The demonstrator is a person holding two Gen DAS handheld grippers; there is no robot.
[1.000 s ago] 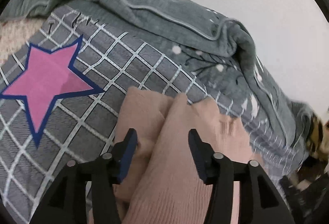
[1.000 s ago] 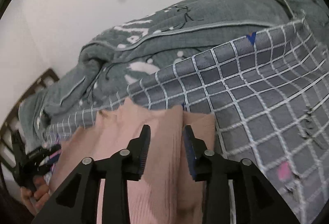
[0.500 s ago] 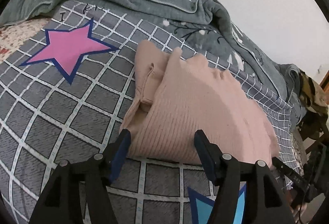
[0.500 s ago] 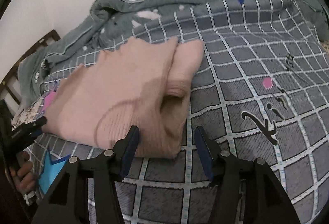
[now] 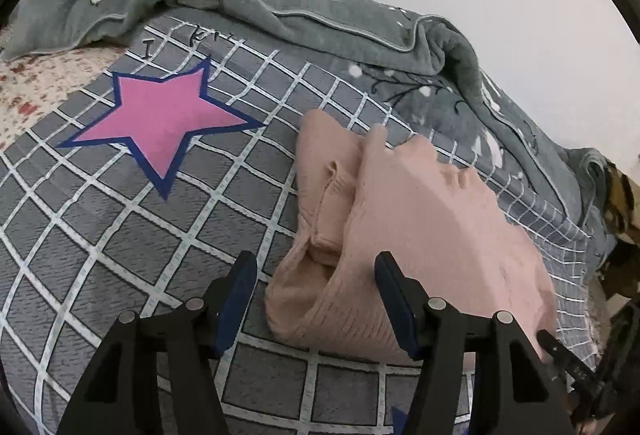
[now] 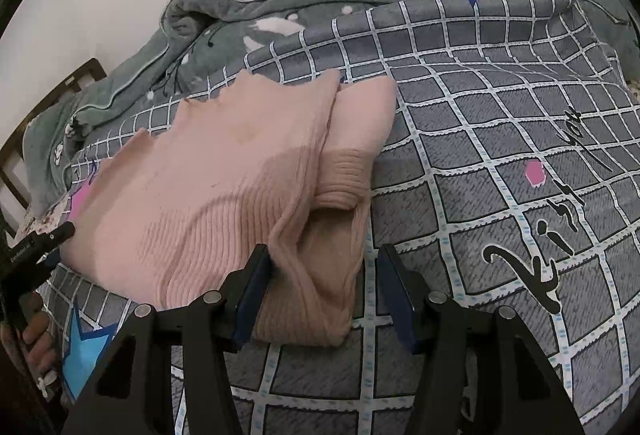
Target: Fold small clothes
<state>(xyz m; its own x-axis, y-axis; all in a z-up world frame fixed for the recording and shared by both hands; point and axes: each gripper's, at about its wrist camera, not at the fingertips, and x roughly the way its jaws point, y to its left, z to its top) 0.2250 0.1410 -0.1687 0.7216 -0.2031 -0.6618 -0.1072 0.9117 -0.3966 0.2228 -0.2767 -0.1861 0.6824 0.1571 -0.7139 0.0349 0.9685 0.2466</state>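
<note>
Here, a small pink knitted sweater (image 5: pixel 420 219) lies folded into a compact bundle on a grey checked bedspread (image 5: pixel 120 235), seen from two cameras mounted on hand-held tongs. In the left view, the left gripper (image 5: pixel 316 299) hovers at the near edge of the bundle with its two blue-padded jaws spread wide and nothing between them but air and the cloth's edge below. A large pink star (image 5: pixel 160 123) is printed on the bedspread off to the left, and a rumpled grey-green blanket (image 5: pixel 320 31) is heaped along the far side against a pale wall. In the right view, the right gripper (image 6: pixel 324 295) is likewise spread apart, straddling the near corner of the sweater (image 6: pixel 224 195) without pinching it; a ribbed cuff or hem (image 6: pixel 344 175) shows tucked under the top layer. Black lettering (image 6: pixel 540 247) runs across the bedspread to the right. Judging by its layered shape, the folding looks largely done; what may remain is smoothing the bundle or setting it aside.
</note>
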